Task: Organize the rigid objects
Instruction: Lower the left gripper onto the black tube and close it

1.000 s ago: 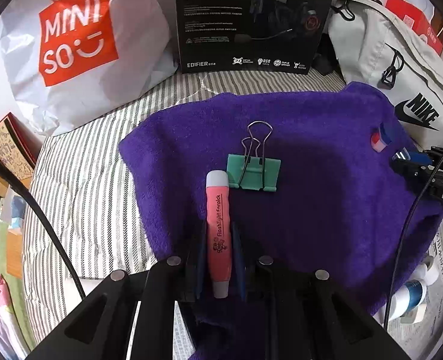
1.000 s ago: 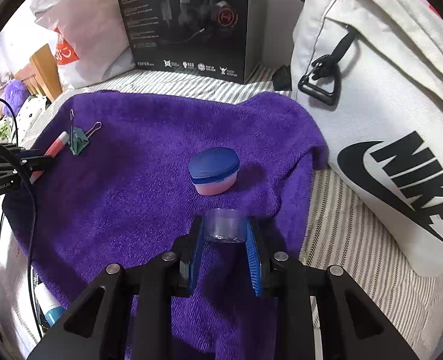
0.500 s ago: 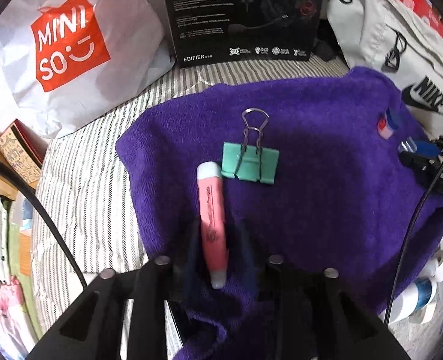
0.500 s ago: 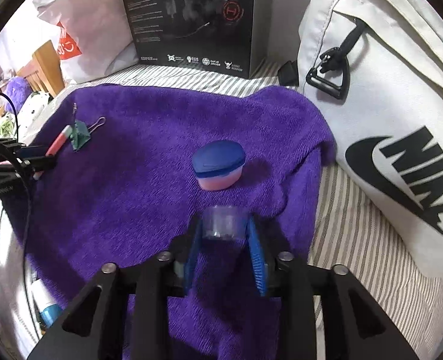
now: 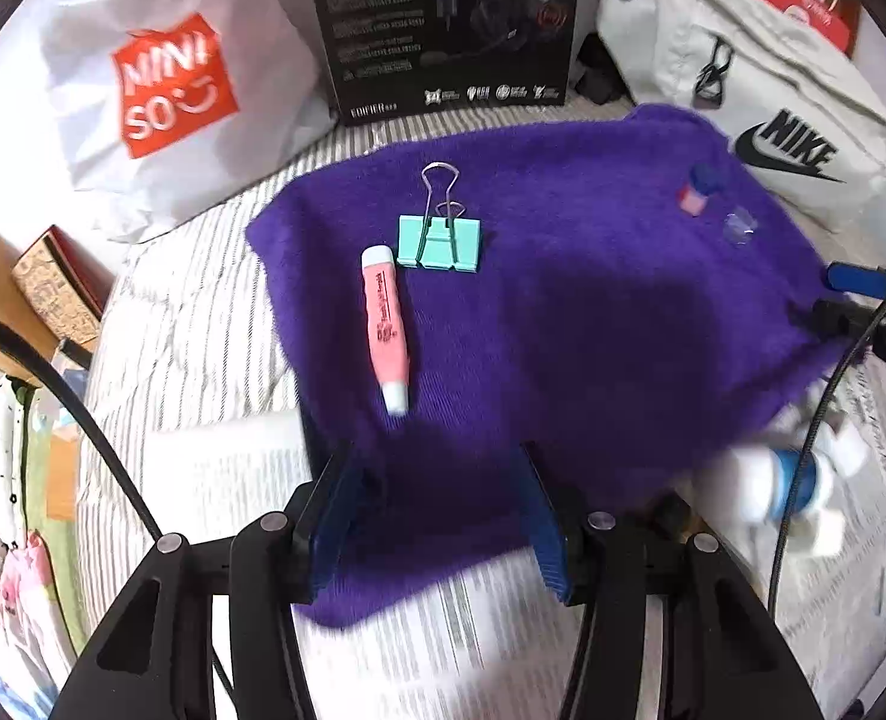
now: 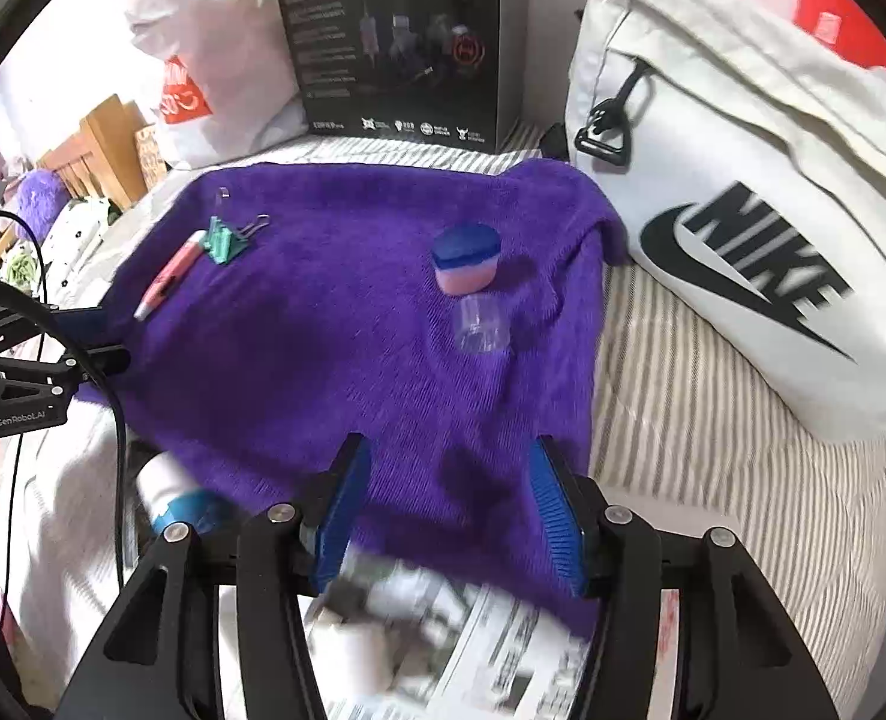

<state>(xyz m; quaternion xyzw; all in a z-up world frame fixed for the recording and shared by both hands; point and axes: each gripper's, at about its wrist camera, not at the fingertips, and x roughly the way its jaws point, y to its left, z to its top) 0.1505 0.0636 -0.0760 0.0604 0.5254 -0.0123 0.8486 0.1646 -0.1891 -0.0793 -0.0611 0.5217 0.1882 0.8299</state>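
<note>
The pen (image 5: 386, 324) and clip (image 5: 440, 240) lay near the towel's (image 5: 592, 330) left edge, the jar (image 6: 465, 258) and cup (image 6: 480, 324) near its right, both tongs (image 5: 437, 510) (image 6: 451, 507) spread apart, empty.

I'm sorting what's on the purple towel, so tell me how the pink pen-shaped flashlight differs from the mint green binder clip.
The pink pen-shaped flashlight is a long, slim tube; the mint green binder clip is short and wide. The flashlight has white ends and printed lettering; the clip has silver wire handles. Both lie flat, close together, on the purple towel, with neither gripper holding them.
</note>
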